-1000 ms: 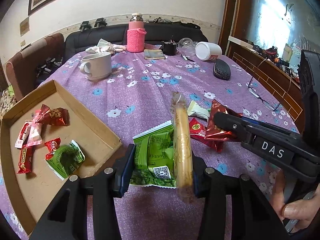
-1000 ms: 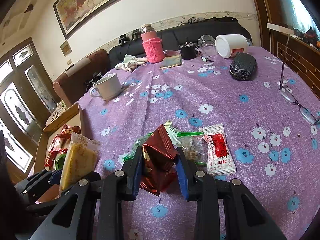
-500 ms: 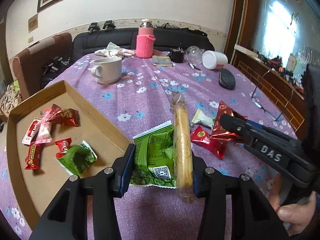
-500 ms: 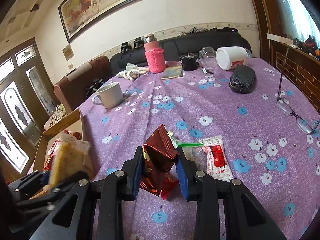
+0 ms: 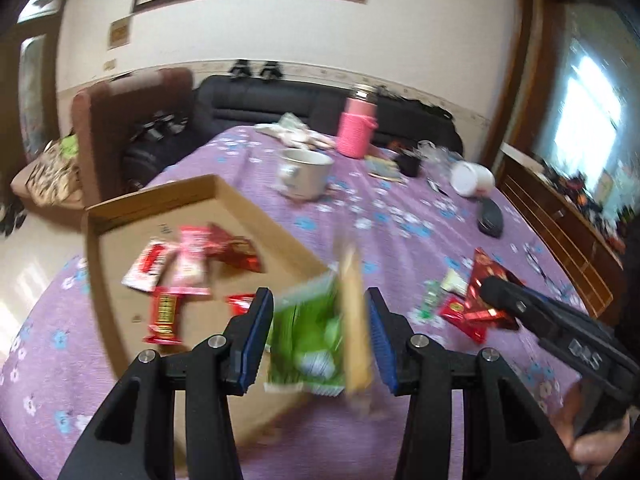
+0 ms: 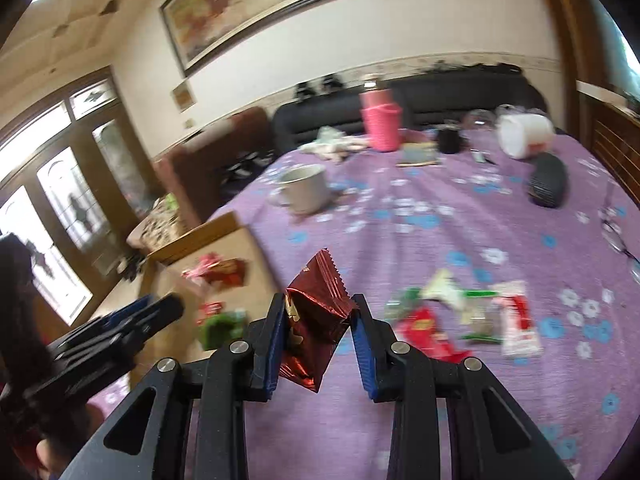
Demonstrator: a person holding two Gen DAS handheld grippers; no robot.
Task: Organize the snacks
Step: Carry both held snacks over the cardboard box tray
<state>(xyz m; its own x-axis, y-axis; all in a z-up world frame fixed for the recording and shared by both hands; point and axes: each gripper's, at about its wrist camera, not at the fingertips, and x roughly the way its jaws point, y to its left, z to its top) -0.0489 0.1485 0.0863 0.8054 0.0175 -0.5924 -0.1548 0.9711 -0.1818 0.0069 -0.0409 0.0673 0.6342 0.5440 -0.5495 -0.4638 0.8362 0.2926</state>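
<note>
Wafer packet (image 5: 354, 320) upright, long axis vertical

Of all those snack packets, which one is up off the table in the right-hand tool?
The shiny dark red foil packet, clamped in the right tool. The other packets, like the white-and-red one, lie flat on the purple cloth.

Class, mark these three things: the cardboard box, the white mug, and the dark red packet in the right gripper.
cardboard box (image 5: 256, 210): left wrist view, far side wall.
white mug (image 6: 306, 192): right wrist view, outer side.
dark red packet (image 6: 316, 312): right wrist view, wrapper's middle.
</note>
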